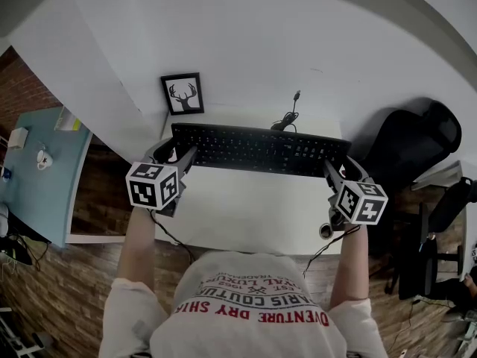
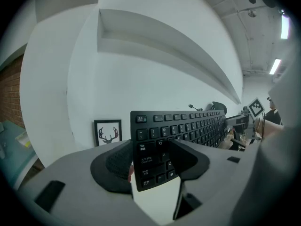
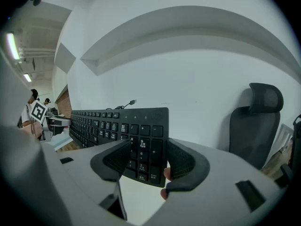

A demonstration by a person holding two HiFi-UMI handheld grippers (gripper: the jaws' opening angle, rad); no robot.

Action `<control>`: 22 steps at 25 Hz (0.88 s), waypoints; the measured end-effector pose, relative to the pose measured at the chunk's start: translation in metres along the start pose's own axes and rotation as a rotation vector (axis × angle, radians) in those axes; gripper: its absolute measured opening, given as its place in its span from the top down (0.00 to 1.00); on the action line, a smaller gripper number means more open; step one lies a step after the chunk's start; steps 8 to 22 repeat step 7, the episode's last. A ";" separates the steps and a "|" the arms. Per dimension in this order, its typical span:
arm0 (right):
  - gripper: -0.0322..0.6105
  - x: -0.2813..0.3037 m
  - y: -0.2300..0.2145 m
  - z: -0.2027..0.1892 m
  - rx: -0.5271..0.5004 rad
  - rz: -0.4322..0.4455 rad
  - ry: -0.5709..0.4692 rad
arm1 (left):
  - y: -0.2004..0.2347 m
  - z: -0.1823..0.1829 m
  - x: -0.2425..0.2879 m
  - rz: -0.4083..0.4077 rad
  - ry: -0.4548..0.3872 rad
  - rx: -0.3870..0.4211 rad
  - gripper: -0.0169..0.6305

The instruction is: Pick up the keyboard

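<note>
A long black keyboard (image 1: 261, 149) hangs over the white desk (image 1: 253, 215), tilted with its keys facing me. My left gripper (image 1: 179, 151) is shut on its left end, and my right gripper (image 1: 339, 168) is shut on its right end. In the left gripper view the keyboard (image 2: 188, 126) stands between the pads of the left gripper (image 2: 150, 161), one pad on the keys and one behind. In the right gripper view the number-pad end of the keyboard (image 3: 108, 121) is pinched the same way by the right gripper (image 3: 146, 161). Its cable (image 1: 287, 118) trails toward the wall.
A small framed deer picture (image 1: 182, 93) leans on the wall behind the desk's left corner. A black office chair (image 1: 410, 148) stands right of the desk. A pale blue table (image 1: 37, 177) with small items stands at the far left.
</note>
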State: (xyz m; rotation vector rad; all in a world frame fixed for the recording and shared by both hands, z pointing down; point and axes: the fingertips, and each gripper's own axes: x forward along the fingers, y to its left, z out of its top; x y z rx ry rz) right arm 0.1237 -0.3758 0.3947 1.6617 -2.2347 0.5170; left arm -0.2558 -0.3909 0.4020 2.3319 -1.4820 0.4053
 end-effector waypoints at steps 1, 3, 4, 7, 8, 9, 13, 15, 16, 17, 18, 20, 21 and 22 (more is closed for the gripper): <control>0.55 0.001 0.000 -0.001 0.003 0.000 0.001 | 0.000 0.000 0.000 0.001 0.000 0.002 0.57; 0.55 0.002 0.000 -0.002 0.008 0.001 0.004 | 0.001 0.001 0.000 0.003 0.002 0.005 0.57; 0.55 0.002 0.000 -0.002 0.010 0.002 0.006 | 0.001 0.001 0.001 0.004 0.004 0.007 0.57; 0.55 0.003 -0.002 -0.003 0.013 0.002 0.009 | 0.000 0.002 0.003 0.004 0.011 0.011 0.57; 0.55 0.003 -0.002 -0.003 0.013 0.002 0.009 | 0.000 0.002 0.003 0.004 0.011 0.011 0.57; 0.55 0.003 -0.002 -0.003 0.013 0.002 0.009 | 0.000 0.002 0.003 0.004 0.011 0.011 0.57; 0.55 0.003 -0.002 -0.003 0.013 0.002 0.009 | 0.000 0.002 0.003 0.004 0.011 0.011 0.57; 0.55 0.003 -0.002 -0.003 0.013 0.002 0.009 | 0.000 0.002 0.003 0.004 0.011 0.011 0.57; 0.55 0.003 -0.002 -0.003 0.013 0.002 0.009 | 0.000 0.002 0.003 0.004 0.011 0.011 0.57; 0.55 0.003 -0.002 -0.003 0.013 0.002 0.009 | 0.000 0.002 0.003 0.004 0.011 0.011 0.57; 0.55 0.003 -0.002 -0.003 0.013 0.002 0.009 | 0.000 0.002 0.003 0.004 0.011 0.011 0.57; 0.55 0.003 -0.002 -0.003 0.013 0.002 0.009 | 0.000 0.002 0.003 0.004 0.011 0.011 0.57; 0.55 0.003 -0.002 -0.003 0.013 0.002 0.009 | 0.000 0.002 0.003 0.004 0.011 0.011 0.57; 0.55 0.003 -0.002 -0.003 0.013 0.002 0.009 | 0.000 0.002 0.003 0.004 0.011 0.011 0.57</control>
